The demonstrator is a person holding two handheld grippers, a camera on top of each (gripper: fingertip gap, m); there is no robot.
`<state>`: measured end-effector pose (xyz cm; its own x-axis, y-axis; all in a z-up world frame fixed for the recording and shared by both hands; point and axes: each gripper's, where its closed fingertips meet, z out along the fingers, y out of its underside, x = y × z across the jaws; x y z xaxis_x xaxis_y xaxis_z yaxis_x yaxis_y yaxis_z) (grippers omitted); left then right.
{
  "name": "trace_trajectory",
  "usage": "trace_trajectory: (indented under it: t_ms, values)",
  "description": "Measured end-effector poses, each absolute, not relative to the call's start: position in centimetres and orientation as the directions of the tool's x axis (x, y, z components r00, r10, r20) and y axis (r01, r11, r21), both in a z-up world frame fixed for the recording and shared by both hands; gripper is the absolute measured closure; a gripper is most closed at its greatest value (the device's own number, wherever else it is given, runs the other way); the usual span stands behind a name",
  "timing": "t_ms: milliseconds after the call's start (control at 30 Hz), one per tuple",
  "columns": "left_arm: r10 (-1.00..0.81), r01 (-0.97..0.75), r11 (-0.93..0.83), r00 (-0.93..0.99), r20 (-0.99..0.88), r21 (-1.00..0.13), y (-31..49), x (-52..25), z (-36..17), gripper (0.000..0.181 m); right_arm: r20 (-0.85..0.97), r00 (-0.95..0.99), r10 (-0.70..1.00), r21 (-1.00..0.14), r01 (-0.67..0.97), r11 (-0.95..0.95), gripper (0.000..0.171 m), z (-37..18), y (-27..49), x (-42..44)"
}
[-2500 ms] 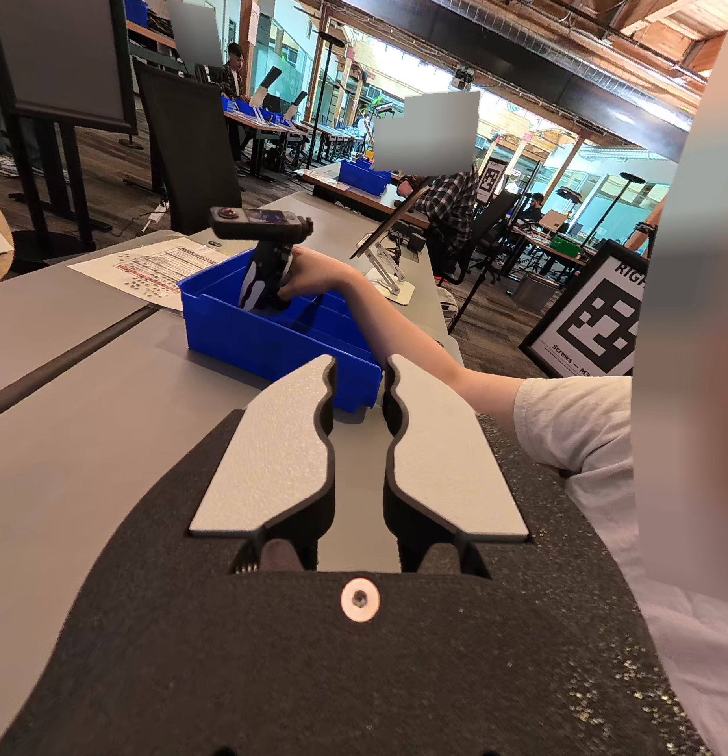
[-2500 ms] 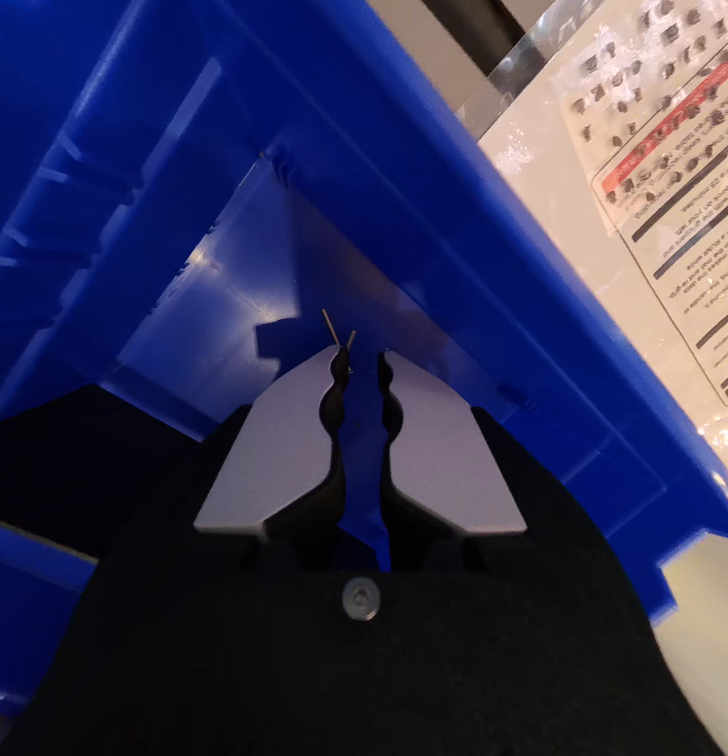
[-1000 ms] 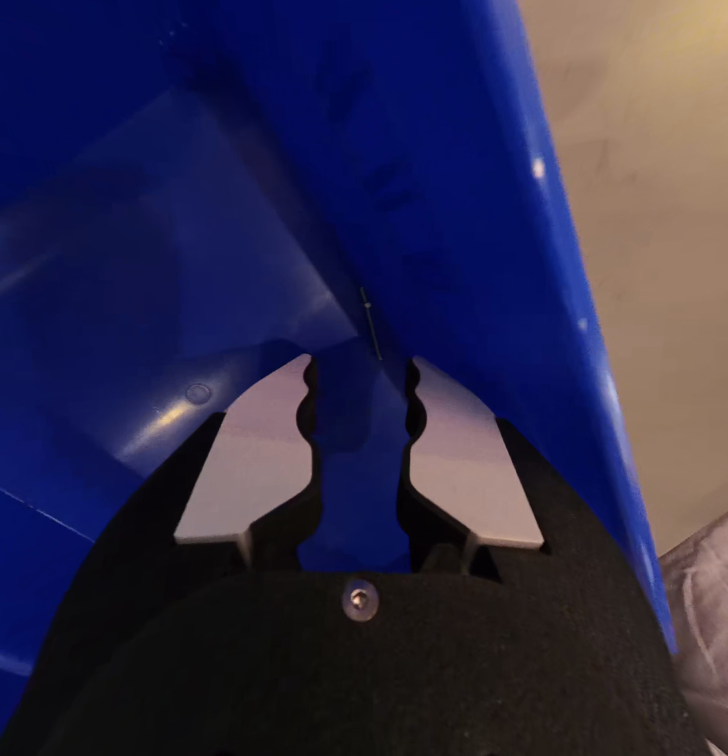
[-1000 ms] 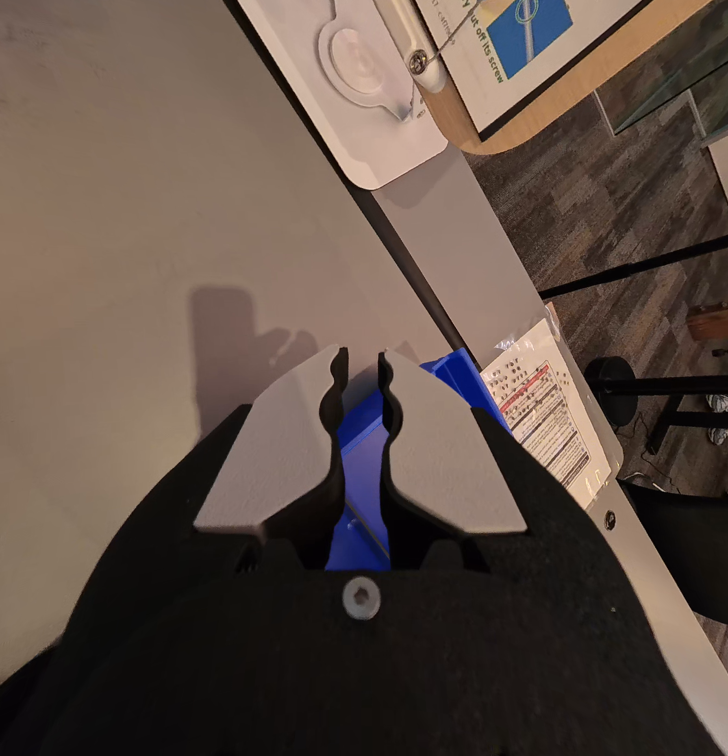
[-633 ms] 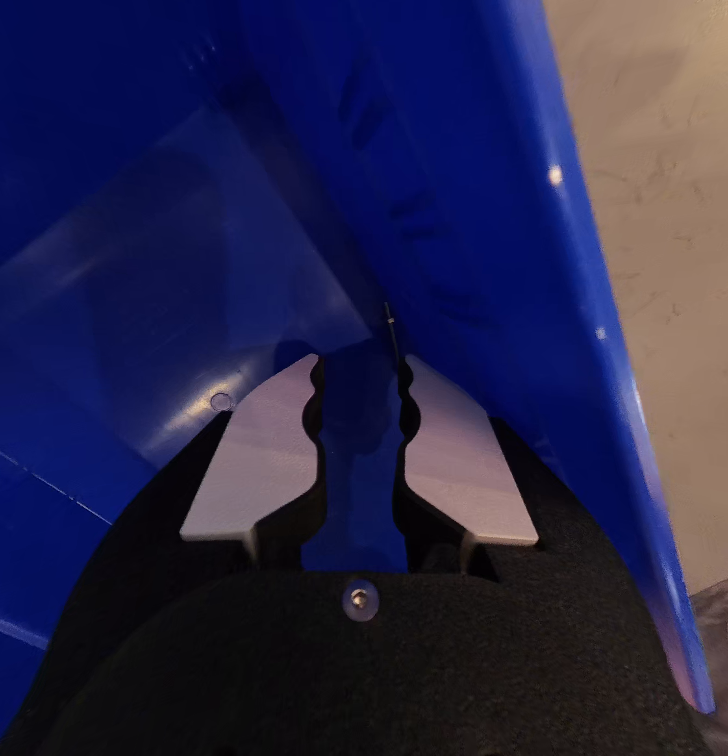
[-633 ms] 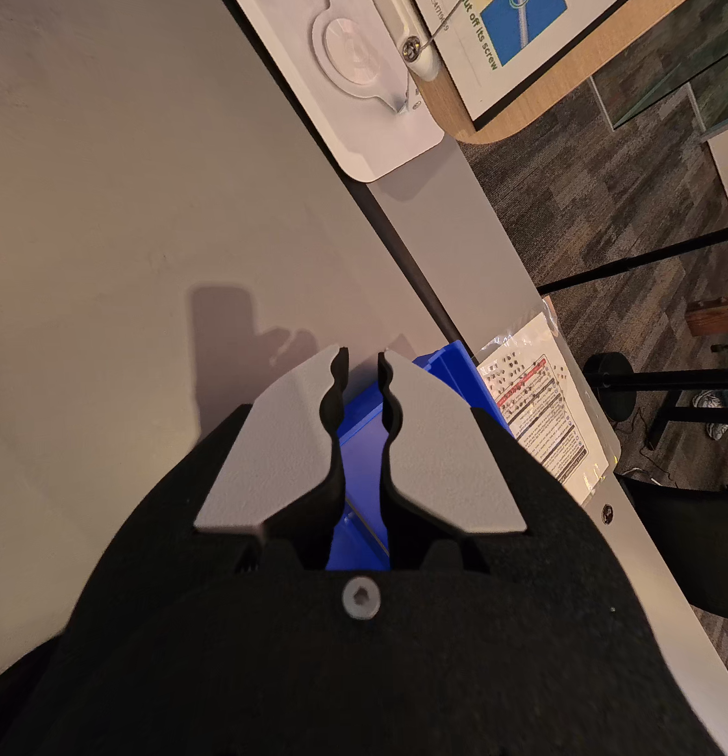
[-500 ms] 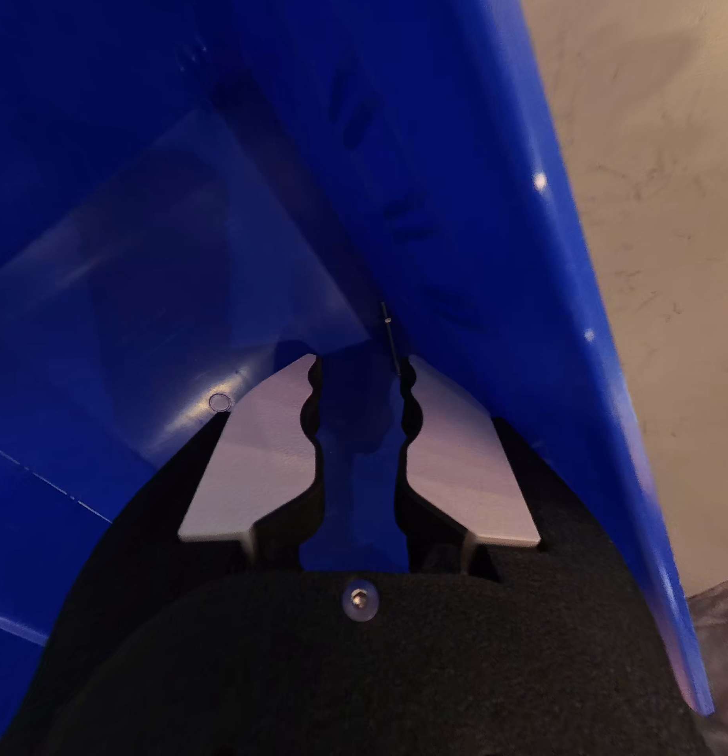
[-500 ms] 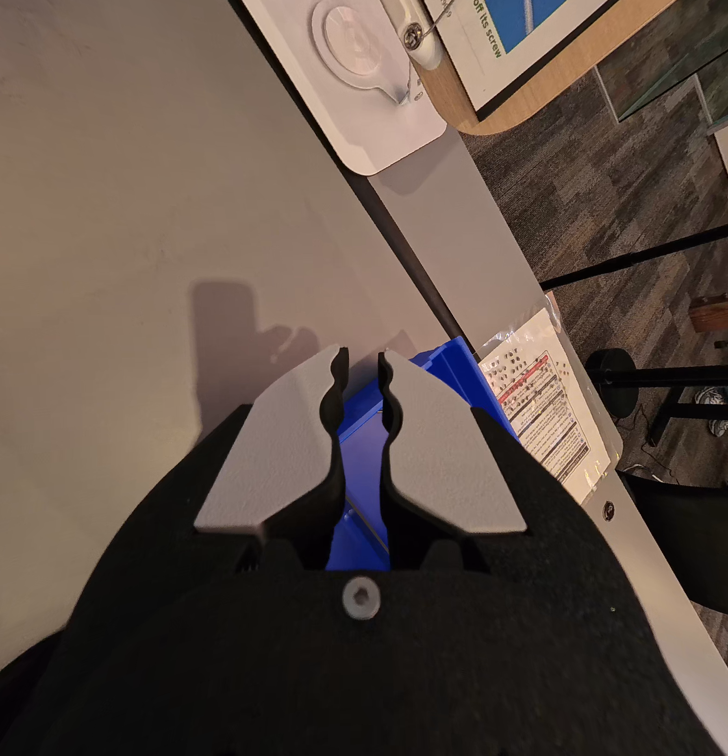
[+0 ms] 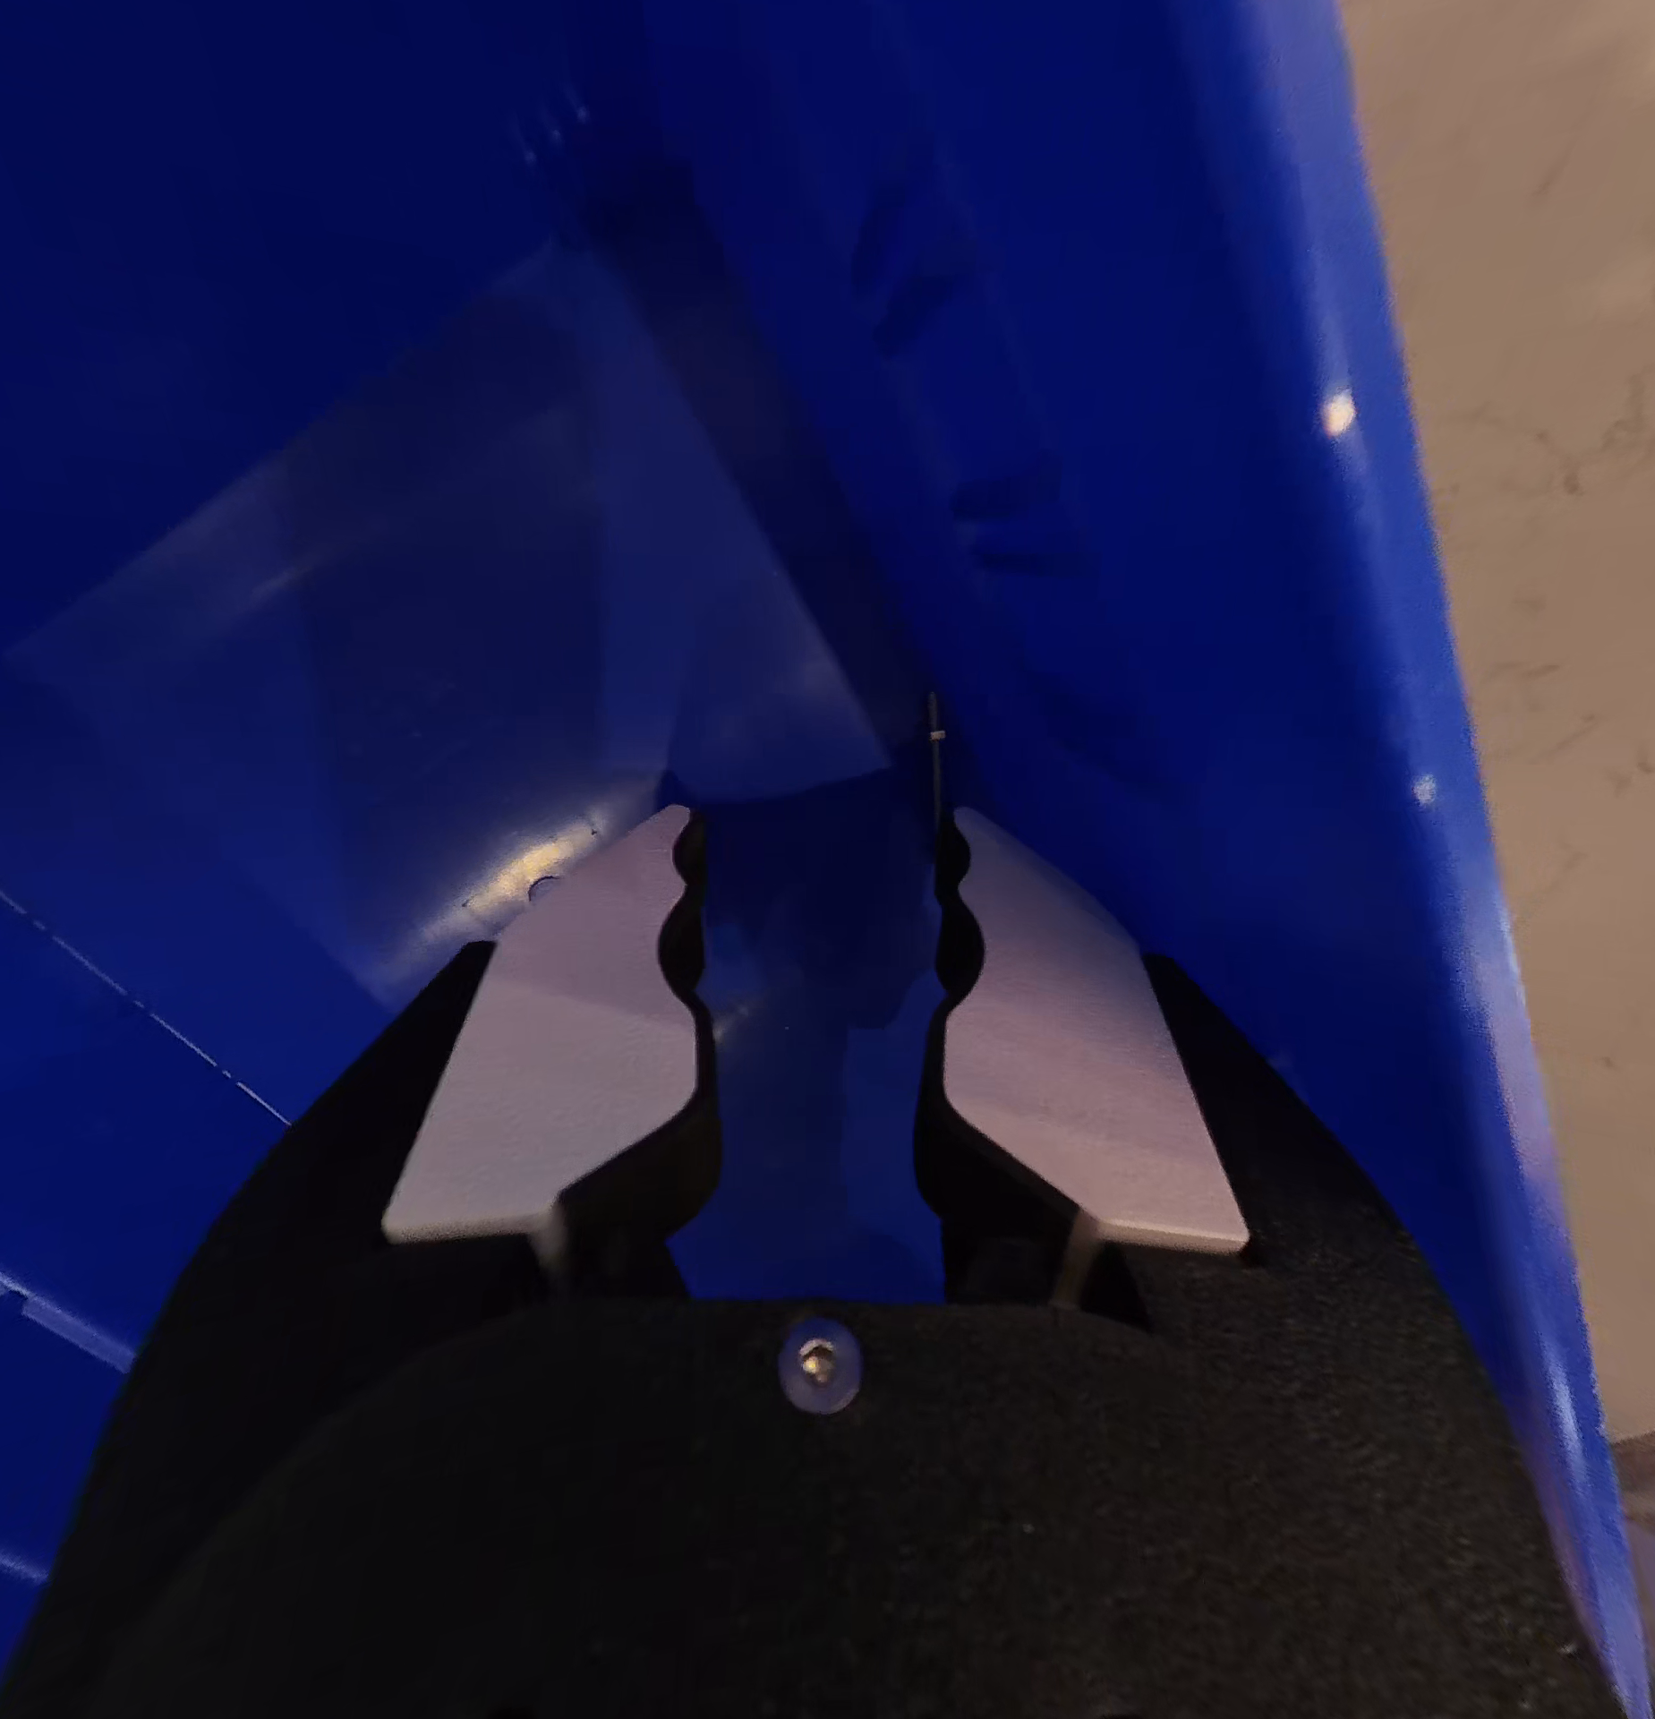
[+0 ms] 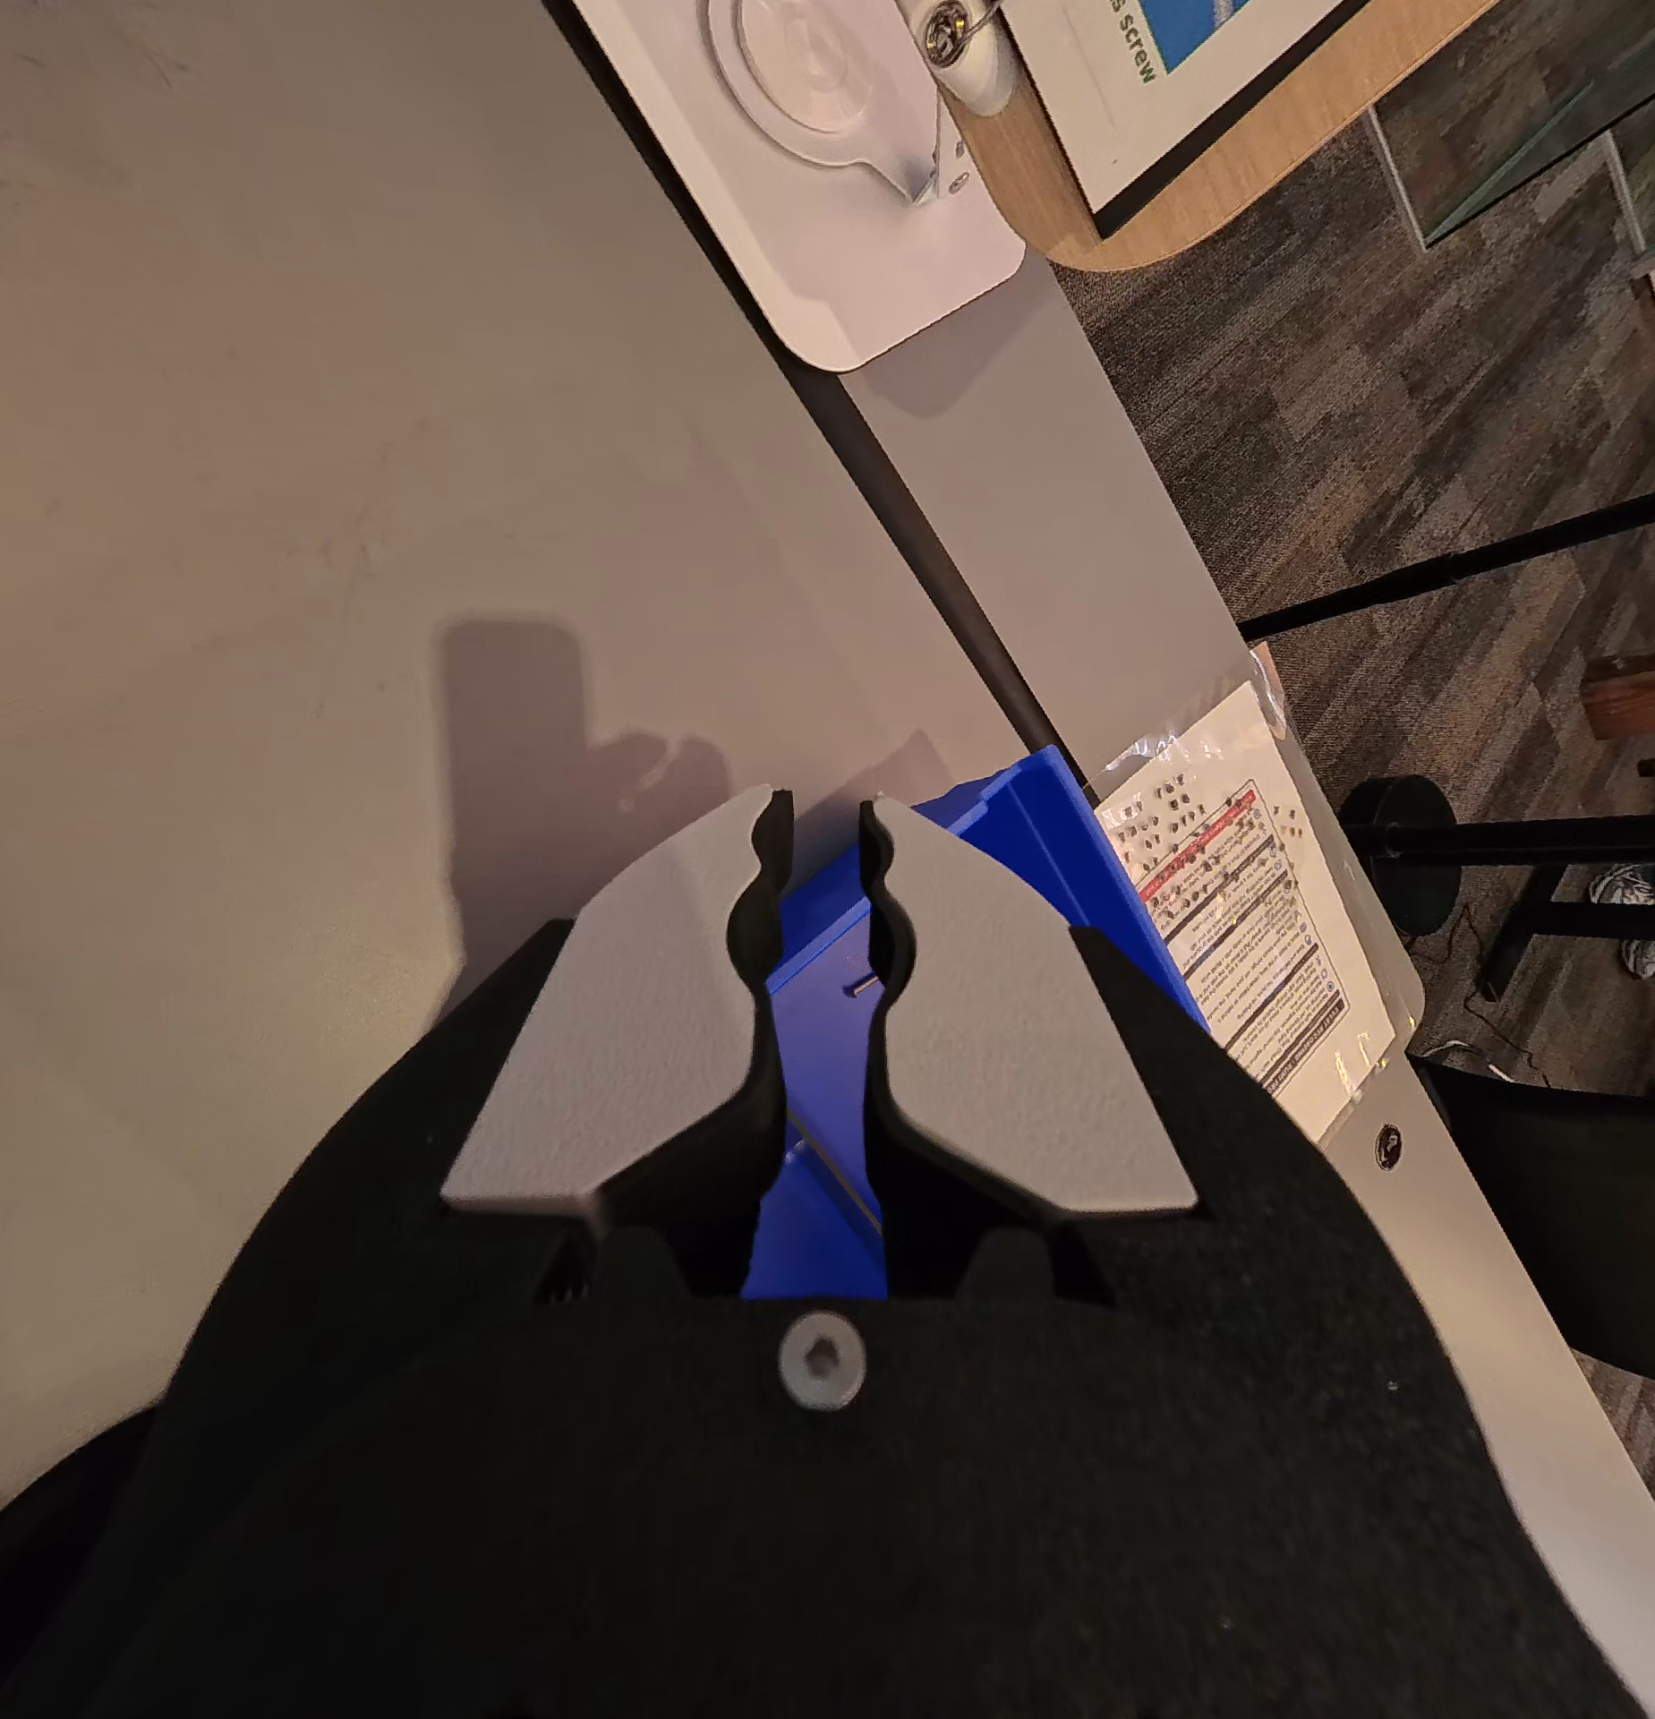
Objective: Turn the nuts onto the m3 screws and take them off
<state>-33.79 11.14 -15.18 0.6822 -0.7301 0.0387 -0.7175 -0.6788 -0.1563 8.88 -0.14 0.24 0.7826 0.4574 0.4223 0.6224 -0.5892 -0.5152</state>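
The m3 screw (image 9: 936, 753) is a thin dark pin with a small bright band. It lies inside the blue bin (image 9: 1130, 465), in the corner where the bin floor meets the right wall. It is just beyond the tip of the right finger of the left gripper (image 9: 821, 828). I cannot tell if the finger touches it. This gripper is low inside the bin, its jaws stand clearly apart, and nothing is between them.

In the right wrist view the same blue bin (image 10: 1019, 819) shows through the gap of the right gripper (image 10: 825, 809). Its jaws are a little apart and hold nothing. A small thin pin (image 10: 862, 986) lies on the bin floor, close to the right finger.

The bin stands on a pale table (image 10: 247, 465). Beside the bin, at the table edge, lies a laminated printed sheet (image 10: 1242, 939) with small text and pictures. Far beyond the bin are a white tray (image 10: 860, 270) and a wooden board with a printed card (image 10: 1167, 102). I do not repeat their writing.
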Motion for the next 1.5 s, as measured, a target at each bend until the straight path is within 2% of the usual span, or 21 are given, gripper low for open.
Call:
trace_trajectory:
  t_ms: [233,400,467,533,700,1233,1300,1500]
  values:
    - [-0.725,-0.716,-0.677,0.689,-0.014,-0.172,12.1,-34.7,-14.9,0.133,0.42,0.777,0.469,-0.498,0.63,-0.597,0.158,-0.1,-0.3,8.8]
    - [-0.763,-0.74,-0.632,0.646,0.015,-0.229,12.0,-33.4,-14.3,0.134,0.415,0.781,0.467,-0.502,0.625,-0.598,0.158,-0.1,-0.3,8.9]
    - [-0.772,-0.754,-0.621,0.636,0.0,-0.212,11.8,-33.3,-14.6,0.136,0.416,0.781,0.467,-0.498,0.625,-0.601,0.158,-0.2,-0.3,9.0]
    - [-0.778,-0.769,-0.617,0.628,-0.022,-0.167,11.7,-33.7,-15.2,0.139,0.417,0.78,0.467,-0.494,0.626,-0.603,0.158,-0.2,-0.3,9.0]
    - [-0.783,-0.772,-0.611,0.622,-0.007,-0.175,11.6,-33.5,-15.3,0.159,0.415,0.777,0.473,-0.49,0.629,-0.604,0.158,-0.3,-0.3,8.9]
    - [-0.776,-0.762,-0.623,0.631,0.012,-0.18,11.7,-34.2,-15.3,0.172,0.411,0.773,0.484,-0.468,0.634,-0.615,0.158,-0.9,-0.4,8.9]
    - [-0.777,-0.765,-0.621,0.63,0.004,-0.173,11.7,-34.5,-15.3,0.178,0.409,0.773,0.485,-0.466,0.634,-0.617,0.158,-1.0,-0.4,8.9]
    - [-0.792,-0.781,-0.604,0.611,0.006,-0.159,11.6,-34.6,-15.3,0.178,0.409,0.774,0.484,-0.462,0.633,-0.621,0.158,-1.1,-0.4,9.1]
